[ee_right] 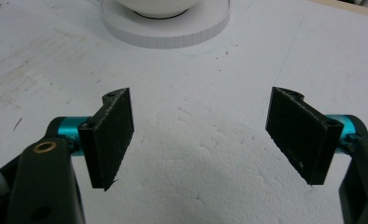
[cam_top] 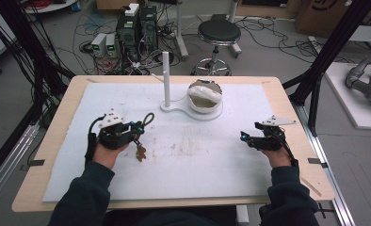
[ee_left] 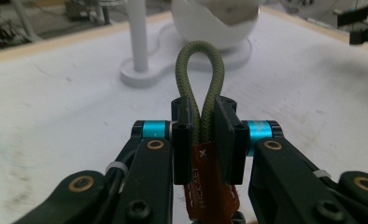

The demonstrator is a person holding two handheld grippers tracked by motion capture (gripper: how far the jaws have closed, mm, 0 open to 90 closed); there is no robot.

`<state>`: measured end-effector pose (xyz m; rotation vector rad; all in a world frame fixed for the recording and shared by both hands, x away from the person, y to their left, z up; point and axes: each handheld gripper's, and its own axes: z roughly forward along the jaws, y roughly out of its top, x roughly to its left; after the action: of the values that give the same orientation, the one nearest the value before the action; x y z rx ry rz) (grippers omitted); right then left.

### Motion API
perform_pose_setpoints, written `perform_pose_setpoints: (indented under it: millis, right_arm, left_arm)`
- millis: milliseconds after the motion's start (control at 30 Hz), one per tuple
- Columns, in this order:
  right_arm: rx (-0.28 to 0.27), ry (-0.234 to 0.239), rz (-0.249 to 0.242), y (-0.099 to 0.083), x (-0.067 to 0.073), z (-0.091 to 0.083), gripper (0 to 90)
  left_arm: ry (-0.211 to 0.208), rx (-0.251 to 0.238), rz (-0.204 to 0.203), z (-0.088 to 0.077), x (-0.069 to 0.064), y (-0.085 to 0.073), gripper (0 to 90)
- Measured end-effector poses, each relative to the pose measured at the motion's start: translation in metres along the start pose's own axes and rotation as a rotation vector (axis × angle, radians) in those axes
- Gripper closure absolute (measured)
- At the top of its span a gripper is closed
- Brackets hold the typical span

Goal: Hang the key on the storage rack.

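Note:
My left gripper [cam_top: 139, 129] is shut on an olive-green cord loop [ee_left: 200, 70] with an orange-brown leather tag [ee_left: 205, 186]. The loop [cam_top: 149, 118] sticks up past the pads and the tag [cam_top: 140, 152] hangs below, a little above the white mat. In the left gripper view the two cord strands sit pinched between the black pads [ee_left: 181, 135]. Ahead stands a white post [cam_top: 165, 79] on a white base [cam_top: 174, 107], with a white bowl [cam_top: 205, 96] beside it. My right gripper [cam_top: 244, 137] rests low at the right with its jaws wide apart and nothing between them [ee_right: 201, 135].
A white foam mat [cam_top: 230, 155] covers the wooden table [cam_top: 56, 127]; it has brownish stains near the middle. Beyond the far edge stand a black stool [cam_top: 218, 33], computer boxes [cam_top: 136, 28] and loose cables on the floor.

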<state>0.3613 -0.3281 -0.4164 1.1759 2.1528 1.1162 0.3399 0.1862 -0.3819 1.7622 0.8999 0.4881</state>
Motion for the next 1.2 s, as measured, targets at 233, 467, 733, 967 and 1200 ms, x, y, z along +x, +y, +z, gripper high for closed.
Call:
perform_pose_setpoints:
  millis: [233, 467, 733, 967, 1200]
  right_arm:
    - [-0.014, 0.005, 0.008, 0.001, -0.001, 0.001, 23.6]
    - [-0.013, 0.010, -0.001, 0.002, 0.002, 0.001, 24.4]
    - [-0.018, 0.006, 0.003, 0.001, 0.002, 0.000, 24.3]
    - [-0.015, 0.010, -0.003, 0.001, 0.001, 0.000, 24.3]
    - [-0.011, 0.012, 0.003, 0.000, 0.000, 0.000, 24.3]
  left_arm:
    - [0.009, -0.122, -0.014, -0.013, 0.011, 0.043, 77.6]
    - [-0.001, -0.175, 0.063, 0.000, 0.000, 0.093, 77.6]
    - [0.017, -0.117, 0.095, 0.036, -0.002, 0.117, 77.6]
    - [0.095, -0.015, 0.118, 0.066, 0.002, 0.122, 77.6]
    - [0.116, 0.037, 0.125, 0.083, 0.001, 0.117, 77.6]
